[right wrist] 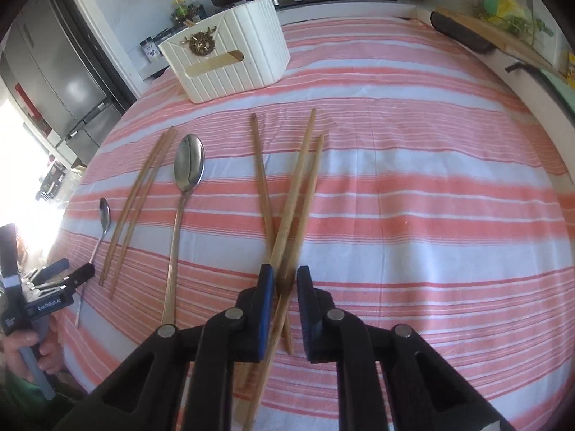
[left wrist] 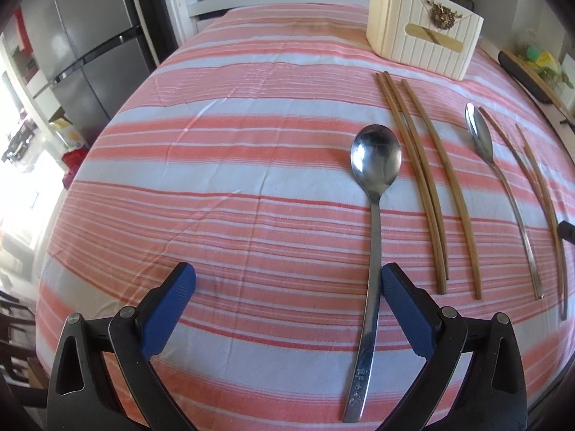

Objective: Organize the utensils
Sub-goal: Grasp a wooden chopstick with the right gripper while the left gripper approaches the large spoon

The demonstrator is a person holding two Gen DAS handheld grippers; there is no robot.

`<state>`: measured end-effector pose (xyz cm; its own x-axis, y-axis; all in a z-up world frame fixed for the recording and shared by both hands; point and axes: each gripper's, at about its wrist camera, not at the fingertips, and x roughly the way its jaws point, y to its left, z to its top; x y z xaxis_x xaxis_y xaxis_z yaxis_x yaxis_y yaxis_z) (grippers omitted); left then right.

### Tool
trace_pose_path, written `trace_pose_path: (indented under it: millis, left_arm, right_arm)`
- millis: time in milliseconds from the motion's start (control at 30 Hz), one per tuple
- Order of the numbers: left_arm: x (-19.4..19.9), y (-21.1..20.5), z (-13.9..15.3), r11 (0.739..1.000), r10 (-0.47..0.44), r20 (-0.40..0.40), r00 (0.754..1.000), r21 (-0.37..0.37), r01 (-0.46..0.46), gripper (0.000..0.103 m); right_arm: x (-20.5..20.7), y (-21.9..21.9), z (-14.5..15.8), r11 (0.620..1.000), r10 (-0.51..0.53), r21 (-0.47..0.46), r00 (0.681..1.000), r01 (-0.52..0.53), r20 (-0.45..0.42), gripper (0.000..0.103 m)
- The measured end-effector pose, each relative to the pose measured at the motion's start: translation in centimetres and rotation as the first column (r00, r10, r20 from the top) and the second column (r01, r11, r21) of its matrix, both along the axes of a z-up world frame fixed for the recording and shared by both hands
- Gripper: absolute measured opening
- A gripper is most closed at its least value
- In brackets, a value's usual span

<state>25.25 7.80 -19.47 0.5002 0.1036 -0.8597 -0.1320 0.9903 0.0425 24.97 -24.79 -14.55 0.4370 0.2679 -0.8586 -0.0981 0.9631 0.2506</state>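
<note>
Right wrist view: the right claw (right wrist: 284,305) is seen nearly closed on a pair of wooden chopsticks (right wrist: 298,194). Their near ends pass between the blue pads, while their long axes run forward and slightly rightward from the claw, tips raised and blurred. A third chopstick (right wrist: 261,176) lies on the cloth just left of the held pair, crossing under them near the claw. Further left of the claw a large metal spoon (right wrist: 187,168) is laid with its bowl pointing away, then two more chopsticks (right wrist: 138,194), then a smaller-looking spoon (right wrist: 104,215) beside the left claw (right wrist: 68,273), which is held by a hand (right wrist: 25,344).

The white ribbed utensil holder (right wrist: 230,61) stands ahead and to the left of the right claw, well apart, so the carry is judged to go forward and leftward with the chopsticks tipped upright for dropping in.

Left wrist view: the left claw (left wrist: 287,283) is held wide open and empty, with a spoon handle (left wrist: 370,305) lying between its pads, close to the right pad, its axis pointing away from the claw. Whether the pad touches it cannot be told.

Everything rests on a tabletop (right wrist: 431,197) covered by a pink-and-white striped cloth. A refrigerator (left wrist: 90,46) and a stove with pans are visible beyond.
</note>
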Motion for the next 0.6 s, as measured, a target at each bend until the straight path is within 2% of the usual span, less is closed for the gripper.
trace_pose_path:
  millis: [133, 200, 267, 400, 533, 600]
  left_arm:
    - [0.0, 0.4, -0.1, 1.000, 0.003, 0.004, 1.000, -0.015, -0.003, 0.103]
    - [0.0, 0.2, 0.0, 1.000, 0.001, 0.006, 1.000, -0.006, -0.001, 0.103]
    - [0.1, 0.0, 0.0, 1.000, -0.010, 0.007, 1.000, 0.007, 0.010, 0.103]
    - [0.9, -0.6, 0.3, 0.996, -0.082, 0.002, 0.997, 0.047, 0.082, 0.103]
    - [2.3, -2.0, 0.7, 0.982, -0.164, -0.008, 0.986, 0.096, 0.164, 0.102]
    - [3.2, -3.2, 0.7, 0.972, -0.205, -0.009, 0.979, 0.120, 0.204, 0.098]
  right_arm:
    - [-0.7, -1.5, -0.4, 1.000, -0.023, -0.009, 1.000, 0.023, -0.013, 0.007]
    - [-1.1, -1.3, -0.1, 0.997, -0.014, -0.081, 1.000, 0.013, -0.008, 0.006]
    - [-1.5, -0.7, 0.2, 0.980, -0.001, -0.197, 1.000, 0.002, 0.001, 0.007]
    - [-1.8, -0.1, 0.2, 0.956, 0.059, -0.285, 0.998, -0.061, -0.017, 0.010]
    - [-1.1, 0.1, 0.2, 0.937, 0.114, -0.327, 0.992, -0.123, -0.046, 0.014]
    - [-0.2, 0.3, 0.3, 0.932, 0.123, -0.336, 0.991, -0.136, -0.060, 0.019]
